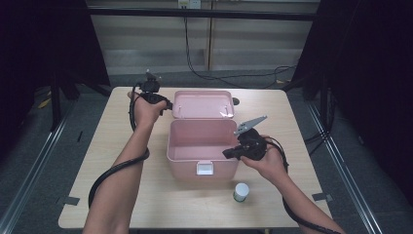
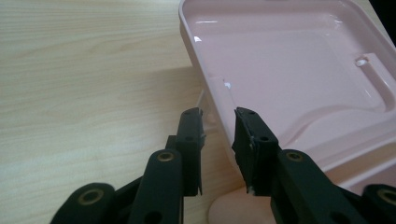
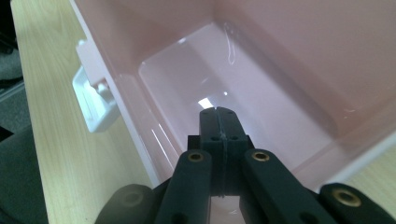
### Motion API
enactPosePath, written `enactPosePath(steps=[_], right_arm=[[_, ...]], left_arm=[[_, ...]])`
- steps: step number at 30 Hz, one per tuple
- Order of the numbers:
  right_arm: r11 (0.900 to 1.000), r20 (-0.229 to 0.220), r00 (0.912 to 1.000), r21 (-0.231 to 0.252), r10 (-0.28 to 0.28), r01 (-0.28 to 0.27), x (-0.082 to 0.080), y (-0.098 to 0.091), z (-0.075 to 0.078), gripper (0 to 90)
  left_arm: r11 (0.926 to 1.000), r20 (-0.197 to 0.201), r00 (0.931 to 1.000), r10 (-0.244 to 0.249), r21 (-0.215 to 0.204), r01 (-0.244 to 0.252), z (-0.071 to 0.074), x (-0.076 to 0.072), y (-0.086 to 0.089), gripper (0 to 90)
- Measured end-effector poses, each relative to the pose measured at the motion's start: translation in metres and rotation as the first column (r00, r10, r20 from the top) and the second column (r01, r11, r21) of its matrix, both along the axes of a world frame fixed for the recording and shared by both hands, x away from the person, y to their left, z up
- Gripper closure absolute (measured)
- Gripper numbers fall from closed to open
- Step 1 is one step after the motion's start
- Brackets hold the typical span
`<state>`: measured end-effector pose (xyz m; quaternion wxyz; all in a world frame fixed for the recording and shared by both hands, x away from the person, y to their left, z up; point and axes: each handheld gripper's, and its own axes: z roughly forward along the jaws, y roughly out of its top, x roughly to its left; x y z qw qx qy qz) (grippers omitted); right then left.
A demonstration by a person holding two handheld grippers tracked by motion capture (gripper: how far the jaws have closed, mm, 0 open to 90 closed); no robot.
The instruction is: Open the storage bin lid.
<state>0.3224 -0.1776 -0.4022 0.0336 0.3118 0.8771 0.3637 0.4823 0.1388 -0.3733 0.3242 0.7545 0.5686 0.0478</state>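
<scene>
Nearest, a small white-capped jar stood on the wooden table, just in front of the pink box; the box sat mid-table, its long axis running left to right, its white latch facing the person; the right gripper, jaws pressed together on nothing, hung over the box's open right end; beyond, the lid lay flung back flat, its left rim between the left gripper's parted jaws, unpinched.
</scene>
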Motion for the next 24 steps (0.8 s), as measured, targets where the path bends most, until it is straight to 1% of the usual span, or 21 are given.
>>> enactPosePath(steps=[2,3,4,5,7,9,10,11,13,15,16,17,20,21,22,24], right_arm=[[0.9999,-0.006,1.0,0.013,-0.006,0.006,0.0,-0.002,0.006,90.0],[0.9999,0.002,1.0,0.008,-0.008,0.008,0.0,-0.003,0.008,90.0],[0.9999,0.008,0.9998,0.005,-0.016,0.016,0.0,-0.004,0.011,87.5],[0.9998,0.009,0.9998,0.0,-0.02,0.02,0.0,-0.005,0.012,82.6],[0.9995,0.008,0.9995,-0.009,-0.031,0.031,-0.001,-0.006,0.016,82.0],[0.9995,0.019,0.9993,-0.004,-0.032,0.033,-0.001,-0.009,0.02,80.7],[0.9992,0.017,0.999,-0.004,-0.04,0.04,-0.002,-0.01,0.022,80.2],[0.9992,0.021,0.999,-0.003,-0.039,0.04,-0.002,-0.011,0.024,79.4],[0.9989,0.027,0.9985,-0.007,-0.046,0.047,-0.003,-0.012,0.028,78.2],[0.9985,0.03,0.9983,-0.02,-0.05,0.051,-0.004,-0.014,0.031,75.8],[0.9987,0.032,0.9983,-0.015,-0.048,0.049,-0.004,-0.014,0.032,75.4],[0.9984,0.033,0.9981,-0.019,-0.052,0.053,-0.005,-0.015,0.034,74.3],[0.9977,0.037,0.9972,-0.019,-0.065,0.065,-0.006,-0.019,0.038,71.7],[0.9977,0.039,0.9971,-0.02,-0.065,0.066,-0.007,-0.02,0.038,70.7],[0.9971,0.043,0.9968,-0.031,-0.068,0.07,-0.007,-0.022,0.04,70.3],[0.9967,0.044,0.9962,-0.028,-0.075,0.076,-0.009,-0.026,0.042,67.1]], left_arm=[[1.0,0.002,1.0,0.002,-0.004,-0.002,0.002,-0.005,0.003,70.5],[1.0,0.01,0.9999,-0.006,-0.002,0.006,0.003,-0.008,0.005,69.1],[1.0,0.012,0.9999,-0.003,-0.006,0.003,0.003,-0.009,0.006,67.9],[0.9999,0.011,0.9999,-0.011,-0.001,0.011,0.004,-0.012,0.008,66.6],[0.9999,0.018,0.9998,-0.007,-0.01,0.007,0.006,-0.017,0.01,64.4],[0.9999,0.02,0.9997,-0.011,-0.01,0.011,0.008,-0.021,0.014,63.3],[0.9999,0.02,0.9998,-0.009,-0.01,0.009,0.008,-0.023,0.015,62.7],[0.9998,0.017,0.9997,-0.019,-0.01,0.019,0.009,-0.026,0.017,62.2],[0.9998,0.028,0.9995,-0.017,-0.012,0.018,0.01,-0.03,0.021,60.9],[0.9998,0.039,0.9991,-0.018,-0.013,0.018,0.011,-0.035,0.024,57.5],[0.9996,0.042,0.9987,-0.026,-0.008,0.027,0.011,-0.037,0.026,56.6],[0.9997,0.049,0.9986,-0.022,-0.011,0.022,0.011,-0.039,0.028,55.9],[0.9993,0.058,0.9977,-0.035,-0.007,0.036,0.009,-0.044,0.032,51.9],[0.9995,0.068,0.9972,-0.03,-0.008,0.031,0.007,-0.047,0.034,50.3],[0.999,0.079,0.9959,-0.044,-0.002,0.044,0.006,-0.049,0.036,48.5],[0.9983,0.092,0.9941,-0.058,0.005,0.057,0.002,-0.053,0.04,45.1]])
